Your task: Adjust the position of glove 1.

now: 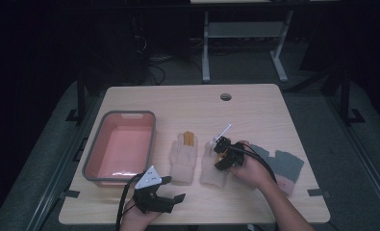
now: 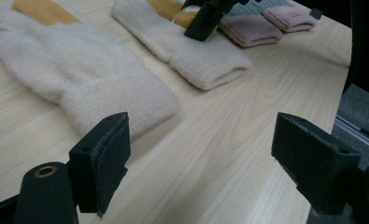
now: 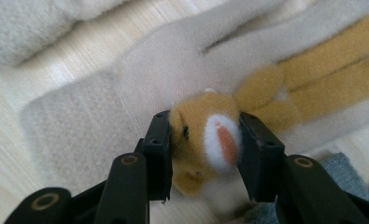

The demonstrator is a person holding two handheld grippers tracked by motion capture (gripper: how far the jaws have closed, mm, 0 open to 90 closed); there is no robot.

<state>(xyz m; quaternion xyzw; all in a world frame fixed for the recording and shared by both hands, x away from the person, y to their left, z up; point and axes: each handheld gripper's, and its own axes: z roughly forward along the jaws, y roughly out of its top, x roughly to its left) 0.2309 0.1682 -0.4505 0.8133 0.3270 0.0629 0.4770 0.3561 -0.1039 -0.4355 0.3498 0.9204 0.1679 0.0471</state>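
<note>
Two cream knitted gloves lie side by side mid-table. On the left glove (image 1: 183,159) (image 2: 79,70) an orange patch covers the fingers. The right glove (image 1: 210,169) (image 3: 79,126) carries a tan plush animal head (image 3: 210,135) with a white muzzle, and orange plush limbs run along its fingers. My right gripper (image 1: 217,153) (image 3: 203,149) points down onto that glove, with both pads pressed against the sides of the head. My left gripper (image 1: 173,188) (image 2: 205,154) hovers near the table's front edge, jaws wide apart, holding nothing and aimed at the gloves' cuffs.
A grey tub with a pink inside (image 1: 101,144) stands at the left of the wooden table (image 1: 255,115). A pair of grey gloves with pink cuffs (image 1: 287,166) (image 2: 259,28) lies to the right of my right hand. There is a cable hole (image 1: 225,96) near the back edge.
</note>
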